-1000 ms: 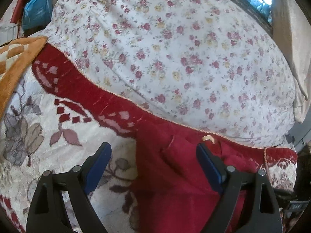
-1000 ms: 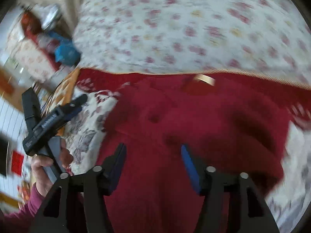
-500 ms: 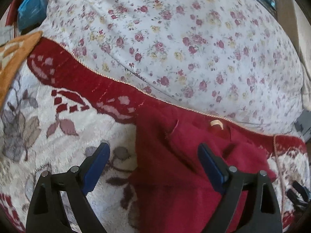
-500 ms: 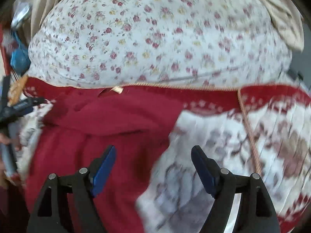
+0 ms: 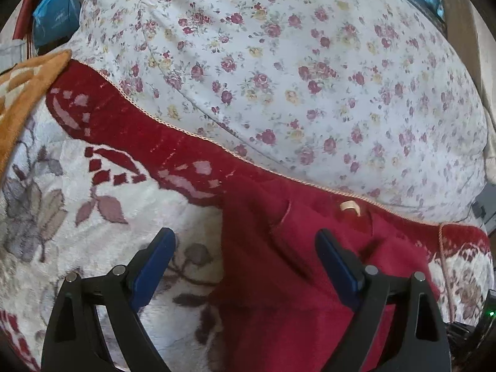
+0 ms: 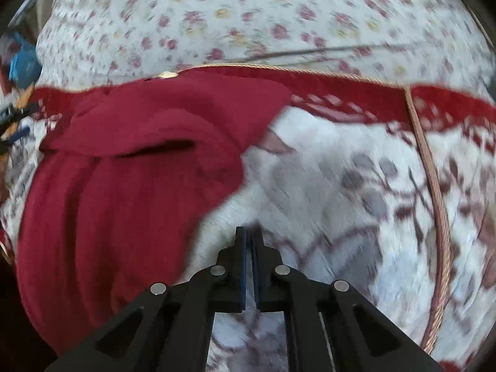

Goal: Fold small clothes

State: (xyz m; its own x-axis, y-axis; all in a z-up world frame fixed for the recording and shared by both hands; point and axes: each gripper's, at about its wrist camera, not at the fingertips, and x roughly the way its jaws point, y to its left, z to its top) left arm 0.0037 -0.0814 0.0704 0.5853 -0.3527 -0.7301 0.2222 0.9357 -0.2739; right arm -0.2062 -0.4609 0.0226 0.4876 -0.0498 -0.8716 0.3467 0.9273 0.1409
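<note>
Over the bare cream pile of the blanket (image 6: 325, 192), just right of the garment's edge: right gripper (image 6: 249, 235), blue-padded jaws pressed together with nothing visibly between them, tips low against the fleece, though touching or not cannot be told through the blur. Immediately left, dark red garment (image 6: 124, 186), soft ribbed knit, lying flat and partly folded, one flap laid over the body with a dark slit of shadow beneath, a small tan tag (image 6: 167, 75) at its far edge. Further right, twisted tan cord trim (image 6: 434, 186) running across the blanket toward a red woven border. Above the garment's left edge: left gripper (image 5: 245, 248), jaws spread wide, one blue pad over the grey leaf pattern, the other over the red knit, gripping nothing. Garment (image 5: 294, 279) here in the blanket's near right part, its top meeting the red border. Beyond the border, a bulky white quilt (image 5: 279, 62) printed with small roses, rounded and puffy. At far left, an orange checked cloth (image 5: 24, 93) and a blue bag (image 5: 55, 15).
</note>
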